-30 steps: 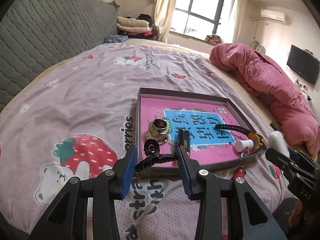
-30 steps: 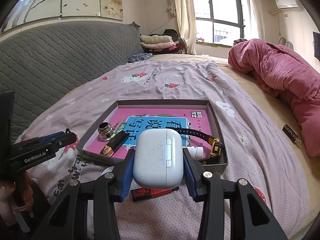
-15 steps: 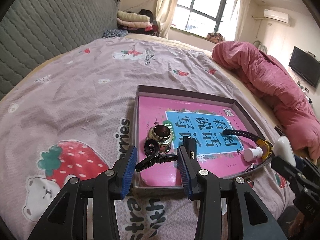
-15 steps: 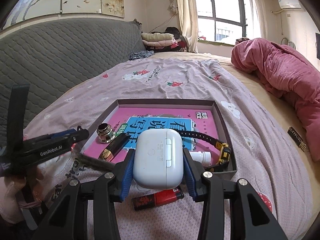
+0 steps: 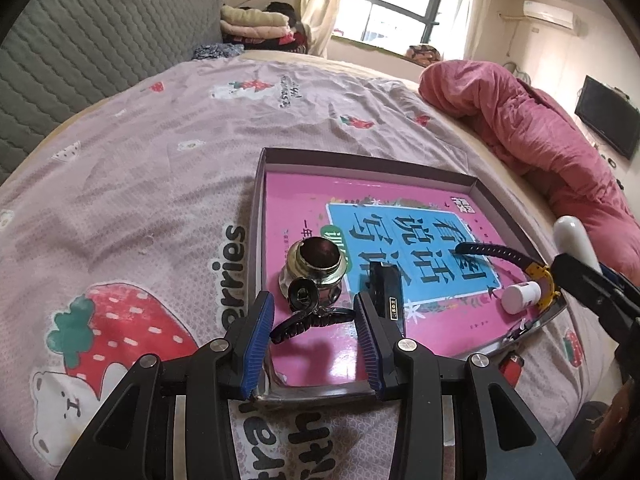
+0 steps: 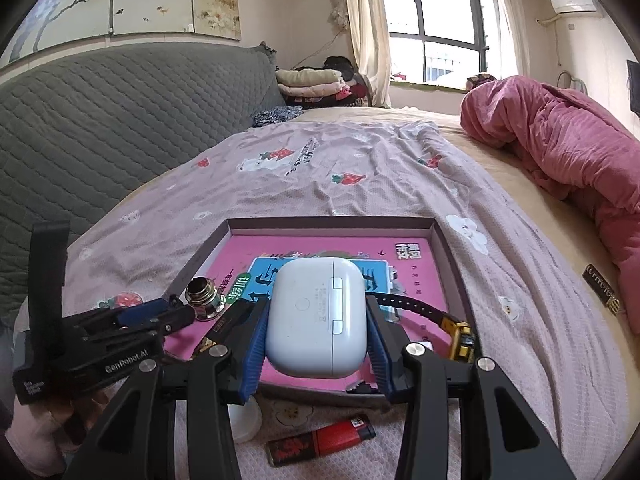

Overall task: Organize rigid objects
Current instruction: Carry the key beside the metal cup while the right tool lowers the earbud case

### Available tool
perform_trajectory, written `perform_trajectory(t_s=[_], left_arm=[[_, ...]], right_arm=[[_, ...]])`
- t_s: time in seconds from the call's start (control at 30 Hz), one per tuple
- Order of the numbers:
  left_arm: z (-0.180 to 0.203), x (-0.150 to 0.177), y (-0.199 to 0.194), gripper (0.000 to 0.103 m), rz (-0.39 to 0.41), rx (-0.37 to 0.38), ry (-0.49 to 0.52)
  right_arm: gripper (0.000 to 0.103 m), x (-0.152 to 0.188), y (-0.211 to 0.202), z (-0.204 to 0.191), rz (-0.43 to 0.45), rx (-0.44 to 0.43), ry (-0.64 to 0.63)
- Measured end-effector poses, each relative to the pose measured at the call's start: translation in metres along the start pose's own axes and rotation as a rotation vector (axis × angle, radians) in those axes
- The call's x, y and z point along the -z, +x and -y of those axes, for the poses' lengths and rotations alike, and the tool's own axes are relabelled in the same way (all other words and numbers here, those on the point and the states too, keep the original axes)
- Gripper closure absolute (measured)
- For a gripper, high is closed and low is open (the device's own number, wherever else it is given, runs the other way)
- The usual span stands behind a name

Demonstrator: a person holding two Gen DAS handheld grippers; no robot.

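Two loads: the left tongs were clamped on a black hair clip; the right tongs were clamped on a white earbud case.
Where they hung: both over the near end of the shallow box on the bed, the clip at about 7 o'clock of its pink floor, the case nearer 6 o'clock.
Doing it well: each load probably wanted lowering onto bare pink floor before the grip was let go, the two hands kept apart.
Left-side obstacles: a brass-collared ink bottle sat just beyond the clip at 12 o'clock, a black lighter-like bar at 1 o'clock; the clip could knock either.
Right-side obstacles: a watch with a yellow case lay at 3 o'clock of the case, its strap running behind it; a small white bottle lay beside the watch.
Outside the box: a red lighter on the bedspread at 6 o'clock; a dark bar far at 3 o'clock.
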State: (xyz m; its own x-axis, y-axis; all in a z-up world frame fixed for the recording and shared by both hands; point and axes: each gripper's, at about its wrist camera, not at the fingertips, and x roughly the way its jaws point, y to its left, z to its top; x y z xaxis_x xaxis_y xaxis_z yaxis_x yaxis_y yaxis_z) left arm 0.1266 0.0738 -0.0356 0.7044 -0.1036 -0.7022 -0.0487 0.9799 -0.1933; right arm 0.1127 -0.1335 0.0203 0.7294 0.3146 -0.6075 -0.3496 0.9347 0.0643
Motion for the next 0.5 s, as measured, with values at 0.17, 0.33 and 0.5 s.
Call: perform_trajectory(t_s=[0.17, 0.33, 0.5], left_arm=[[0.004, 0.001, 0.002, 0.061, -0.009, 0.019, 0.014], [0.004, 0.001, 0.006, 0.061, -0.023, 0.033, 0.010], [0.005, 0.003, 0.010, 0.061, -0.030, 0.025, 0.019]], right_arm=[[0.058, 0.000, 0.013, -0.008, -0.033, -0.008, -0.017], [0.058, 0.002, 0.026, -0.018, -0.070, -0.007, -0.065], [0.058, 0.006, 0.039, -0.021, -0.111, -0.016, -0.079]])
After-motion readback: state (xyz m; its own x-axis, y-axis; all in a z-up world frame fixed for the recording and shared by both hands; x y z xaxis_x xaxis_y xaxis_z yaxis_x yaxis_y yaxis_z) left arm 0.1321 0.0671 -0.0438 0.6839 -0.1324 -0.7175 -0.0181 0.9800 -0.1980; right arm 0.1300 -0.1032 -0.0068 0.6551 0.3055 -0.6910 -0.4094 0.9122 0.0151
